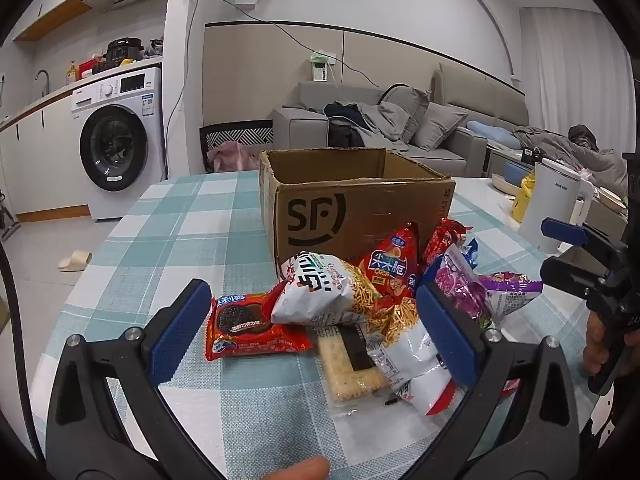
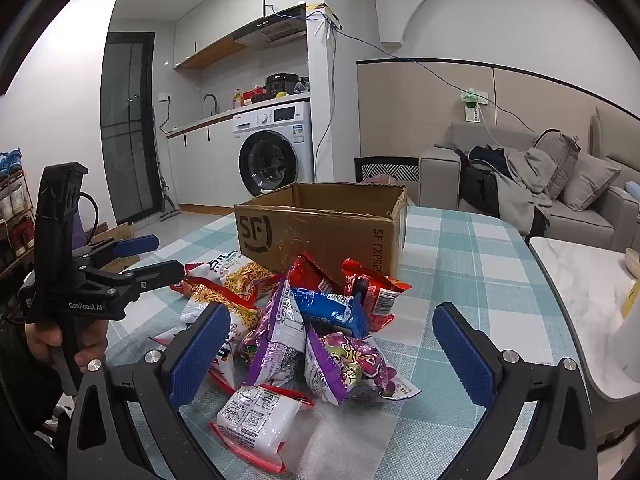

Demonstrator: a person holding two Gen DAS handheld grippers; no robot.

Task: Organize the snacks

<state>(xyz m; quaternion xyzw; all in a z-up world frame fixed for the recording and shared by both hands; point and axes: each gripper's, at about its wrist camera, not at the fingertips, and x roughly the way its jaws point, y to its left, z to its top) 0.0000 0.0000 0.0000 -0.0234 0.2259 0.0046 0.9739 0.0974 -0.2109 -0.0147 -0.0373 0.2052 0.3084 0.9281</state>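
A pile of snack packs lies on the checked tablecloth [image 1: 168, 240] in front of an open cardboard box [image 1: 352, 200] marked SF. In the left wrist view my left gripper [image 1: 316, 332] is open just above the pile, with a red cookie pack [image 1: 248, 328], a white noodle-snack bag [image 1: 328, 288] and a cracker pack [image 1: 348, 360] between its pads. My right gripper [image 2: 332, 352] is open too, over purple bags [image 2: 348, 364], a blue pack [image 2: 332, 312] and a white pack [image 2: 260, 424]. Neither gripper touches a pack. Each gripper shows in the other's view: the right gripper [image 1: 560, 254], the left gripper [image 2: 156, 258].
The cardboard box [image 2: 320, 228] stands behind the pile, top open. A white kettle [image 1: 556, 204] stands at the table's right side, beside a marble side table [image 2: 580, 272]. Behind are a grey sofa [image 1: 440, 128] and a washing machine [image 1: 116, 144]. A hand [image 2: 44, 340] holds the left gripper.
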